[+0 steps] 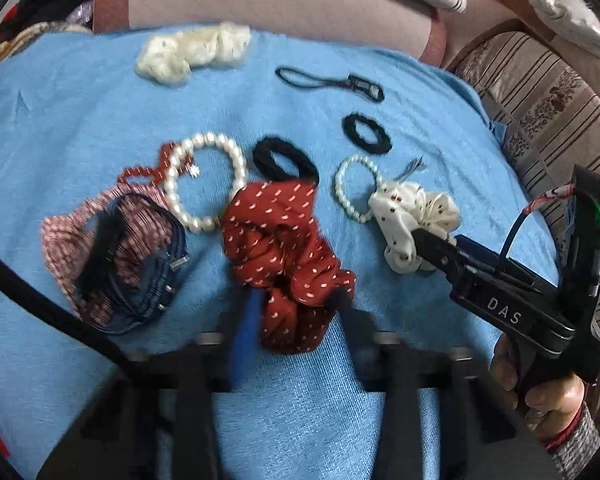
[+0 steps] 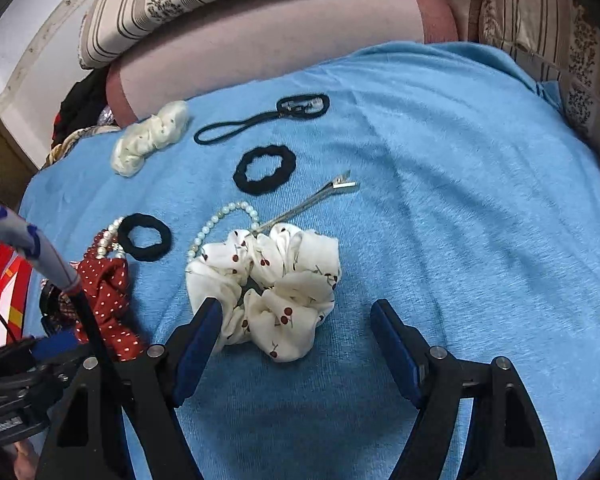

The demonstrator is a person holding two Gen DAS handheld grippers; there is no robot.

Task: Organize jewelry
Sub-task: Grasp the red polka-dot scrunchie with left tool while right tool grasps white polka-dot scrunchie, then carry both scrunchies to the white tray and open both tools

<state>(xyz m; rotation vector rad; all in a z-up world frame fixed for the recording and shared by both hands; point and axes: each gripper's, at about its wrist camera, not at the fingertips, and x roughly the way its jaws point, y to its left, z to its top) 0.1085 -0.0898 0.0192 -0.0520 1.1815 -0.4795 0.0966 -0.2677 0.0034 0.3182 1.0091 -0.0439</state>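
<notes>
Evidently the sorting is part done: the accessories lie spread across a blue towel point(image 2: 440, 140) in loose groups rather than one heap, which I judge serves to keep like with like.

Left gripper point(image 1: 296, 300): its jaws are closed on the red dotted scrunchie point(image 1: 284, 248), the fabric bunched between the blue pads. The blur there prevents any finding on whether the piece is lifted or lies on the towel.

Right gripper point(image 2: 296, 336): jaws stand wide apart, straddling the white cherry-print scrunchie point(image 2: 272, 288). The left finger touches its edge; the right finger is clear of it. In my judgement this is a set-up for a grasp not yet closed.

Adjacent items: a small pearl bracelet point(image 2: 220, 224) and a metal hair clip point(image 2: 316, 200) lie partly under the far side of the white scrunchie, touching it. Risk noted: closing on the fabric may drag either along.

Two black hair ties point(image 2: 265, 169) lie apart near the centre. A thin black elastic with a clip point(image 2: 260, 120) and a cream scrunchie point(image 2: 148, 138) lie at the far edge. A large pearl bracelet point(image 1: 206, 184) and a striped scrunchie point(image 1: 112, 256) lie to the left of the red one.
</notes>
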